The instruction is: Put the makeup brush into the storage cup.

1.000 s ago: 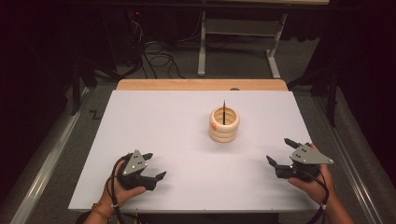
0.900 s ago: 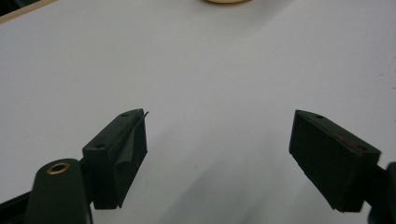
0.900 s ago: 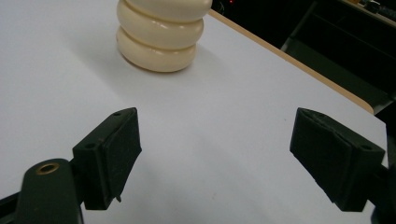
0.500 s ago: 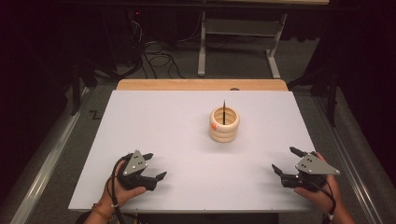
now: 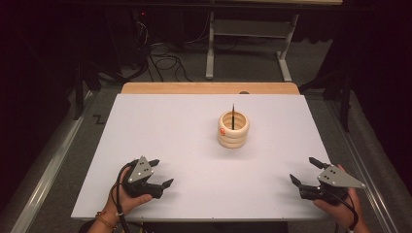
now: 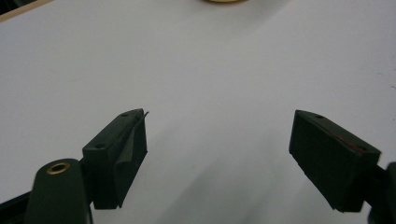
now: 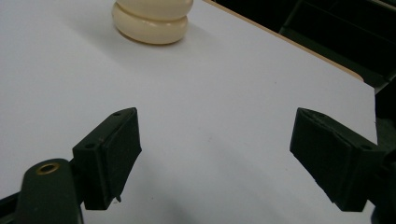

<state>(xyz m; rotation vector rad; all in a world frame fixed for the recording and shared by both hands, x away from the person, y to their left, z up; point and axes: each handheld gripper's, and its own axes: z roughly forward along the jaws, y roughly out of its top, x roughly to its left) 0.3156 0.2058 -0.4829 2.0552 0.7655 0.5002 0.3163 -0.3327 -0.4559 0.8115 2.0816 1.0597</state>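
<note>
white table [image 5: 194, 141] in a dark room bears stacked rings [image 5: 233, 129]; both tools gape, empty.

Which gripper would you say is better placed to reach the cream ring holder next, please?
Marginally the right gripper: the ring holder stands right of centre, nearer it than the left gripper. Both are open and empty.

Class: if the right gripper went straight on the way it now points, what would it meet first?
Probably nothing: the right gripper aims left across bare table, and the ring stack sits off-line, though depth is unclear.
</note>
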